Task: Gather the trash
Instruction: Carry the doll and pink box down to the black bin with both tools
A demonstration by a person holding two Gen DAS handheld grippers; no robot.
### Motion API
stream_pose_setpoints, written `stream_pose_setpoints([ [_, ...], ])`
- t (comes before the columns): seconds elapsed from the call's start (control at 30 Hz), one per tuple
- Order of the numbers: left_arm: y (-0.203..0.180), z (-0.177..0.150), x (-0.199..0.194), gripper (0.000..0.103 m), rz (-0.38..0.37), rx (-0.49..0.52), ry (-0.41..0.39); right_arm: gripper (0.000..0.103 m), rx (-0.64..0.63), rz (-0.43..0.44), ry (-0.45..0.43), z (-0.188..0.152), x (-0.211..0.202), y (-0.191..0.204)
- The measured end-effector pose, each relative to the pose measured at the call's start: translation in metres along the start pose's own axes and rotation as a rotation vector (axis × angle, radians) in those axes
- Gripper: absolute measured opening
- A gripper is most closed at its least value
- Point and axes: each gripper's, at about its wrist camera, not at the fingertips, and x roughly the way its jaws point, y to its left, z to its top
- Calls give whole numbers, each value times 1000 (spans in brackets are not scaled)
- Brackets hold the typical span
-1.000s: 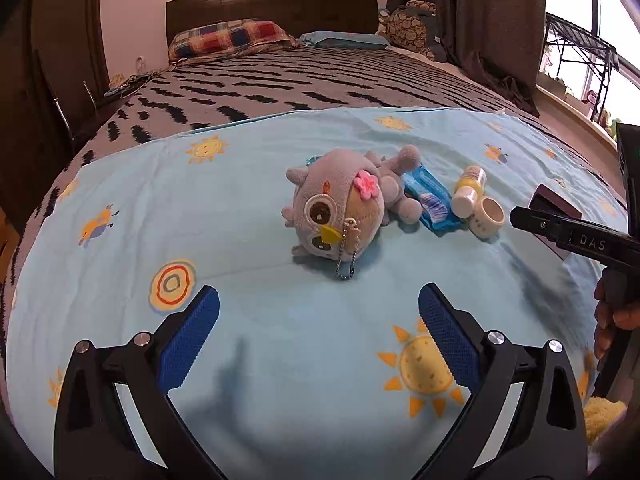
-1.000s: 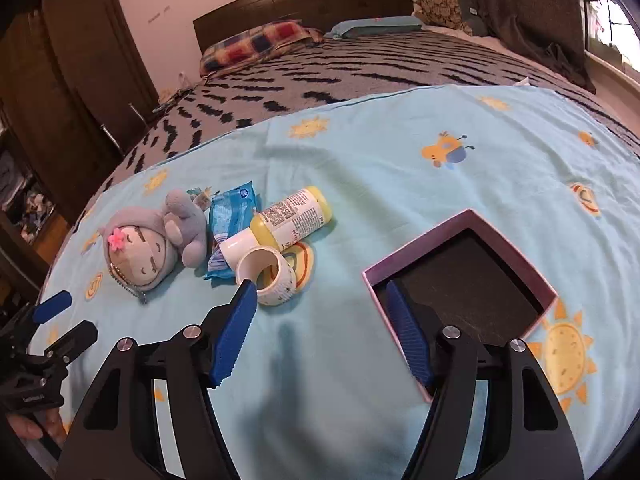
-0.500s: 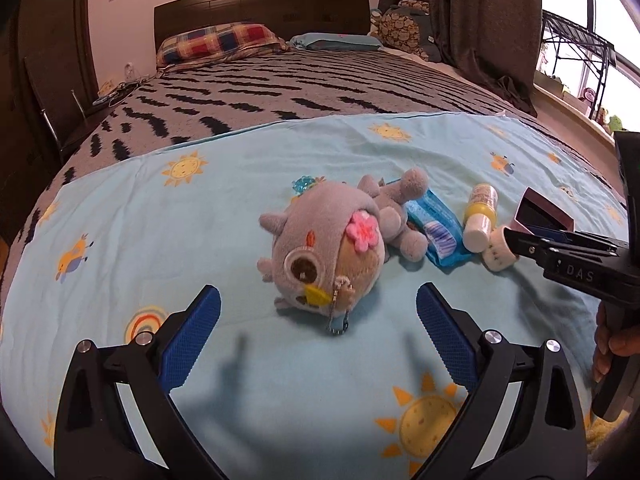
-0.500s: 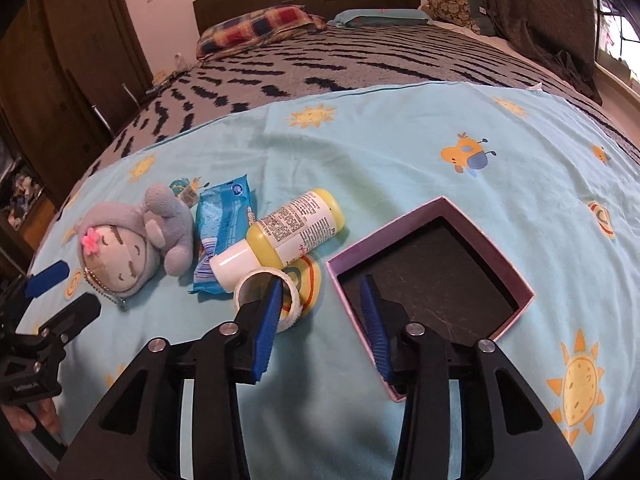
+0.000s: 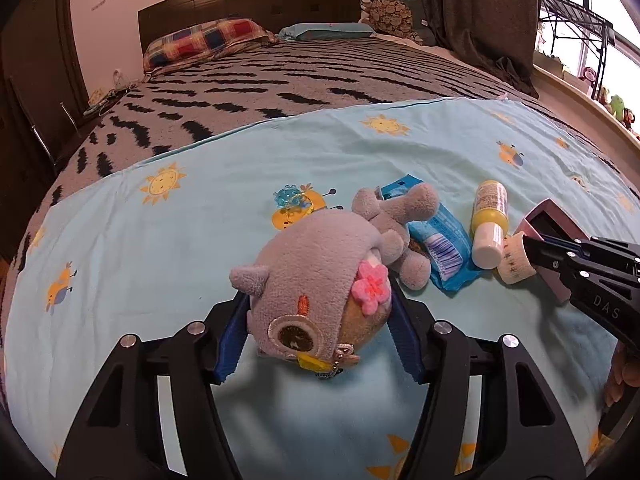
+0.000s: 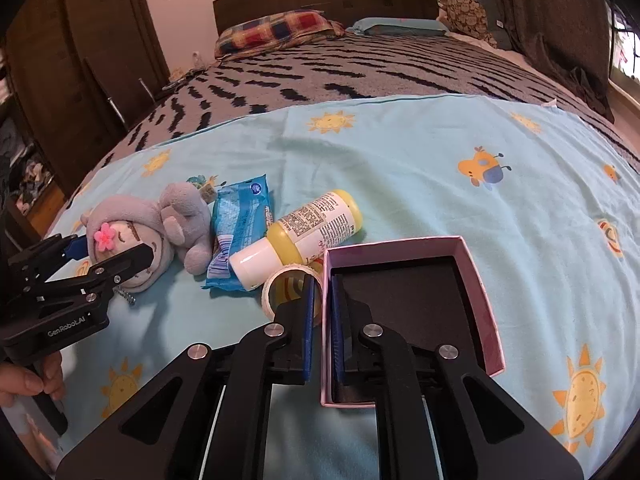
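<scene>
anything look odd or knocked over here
The yellow bottle lies on its side on the sheet, its white cap against the tape roll. The plush toy lies tipped over too. Nothing looks spilled.

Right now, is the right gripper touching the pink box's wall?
Touching. The right wrist view shows the right gripper shut on the near left wall of the pink box.

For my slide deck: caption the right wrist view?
Right claw shut on the pink box wall, beside tape roll.

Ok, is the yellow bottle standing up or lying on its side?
Lying on its side. The yellow bottle rests flat on the blue sheet, white cap on, pointing toward the tape roll, beside the blue wrapper.
</scene>
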Motion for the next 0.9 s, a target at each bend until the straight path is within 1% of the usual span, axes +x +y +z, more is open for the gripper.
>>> stream_pose_setpoints([
  [0.2, -4, -13, -16, 58, 18, 15, -5, 8, -26, -8, -13, -5, -13, 7],
  [0.33, -3, -22, -33, 57, 27, 18, -12, 8, -17, -3, -25, -11, -26, 8],
  [0.63, -4, -43, -98, 57, 22, 8, -78, 8, -23, 5, -78, -32, -82, 19],
  [0.9, -13, -78, -153, 57, 25, -7, -105, 8, -50, 16, -115, -63, -130, 37],
])
